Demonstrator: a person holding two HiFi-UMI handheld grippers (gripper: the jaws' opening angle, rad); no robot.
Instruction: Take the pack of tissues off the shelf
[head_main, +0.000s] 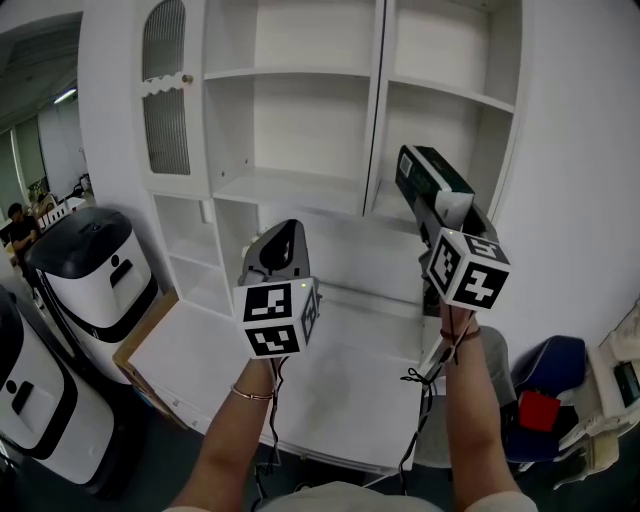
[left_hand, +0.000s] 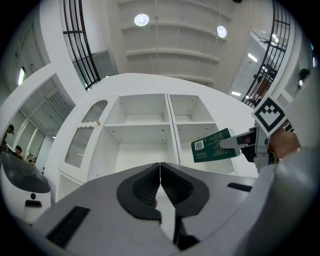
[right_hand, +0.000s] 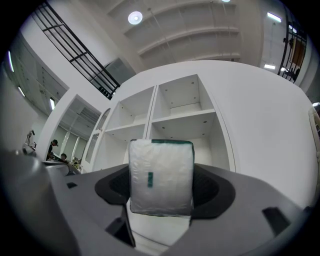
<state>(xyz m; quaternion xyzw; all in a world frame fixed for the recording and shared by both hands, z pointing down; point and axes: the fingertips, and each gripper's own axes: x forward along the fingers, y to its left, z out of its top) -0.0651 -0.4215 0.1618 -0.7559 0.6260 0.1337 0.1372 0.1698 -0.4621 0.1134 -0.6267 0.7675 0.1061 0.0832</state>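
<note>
A green and white pack of tissues is clamped between the jaws of my right gripper, held in the air in front of the right-hand bay of the white shelf unit. In the right gripper view the pack fills the gap between the dark pads, its white end facing the camera. The left gripper view shows the same pack from the side, barcode visible, clear of the shelf boards. My left gripper hovers lower, before the middle bay, its jaws pressed together with nothing in them.
The shelf compartments in view hold nothing. A white desk surface lies below the grippers. White and black machines stand at the left, a blue chair with a red item at the right. People sit far off at the left edge.
</note>
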